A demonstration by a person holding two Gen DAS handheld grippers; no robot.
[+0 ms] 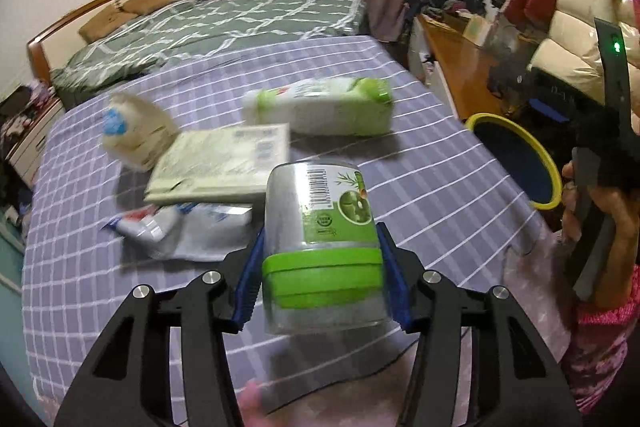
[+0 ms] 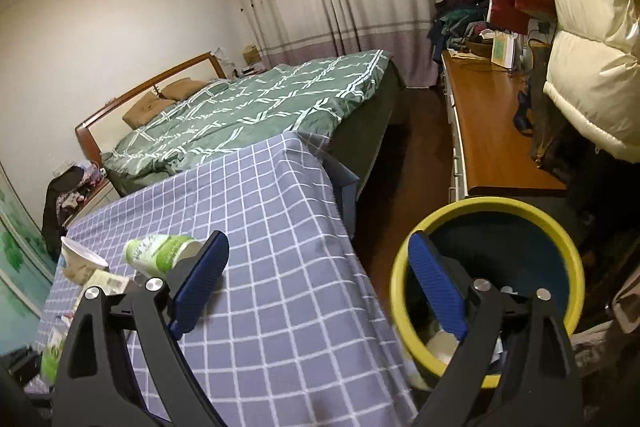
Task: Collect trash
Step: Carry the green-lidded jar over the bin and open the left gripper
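One clear jar (image 1: pixel 320 239) with green lid, barcode and leaf label

A jar (image 1: pixel 320 247) sits between the left gripper's fingers (image 1: pixel 390 279). Beyond it, a carton (image 1: pixel 220 163) lies on a pouch (image 1: pixel 188 231). A bin (image 1: pixel 516 159) stands right.

Motion-blurred wrappers (image 1: pixel 192 227) and paper cup (image 1: pixel 132 131); trash bin (image 2: pixel 416 343) interior largely hidden.
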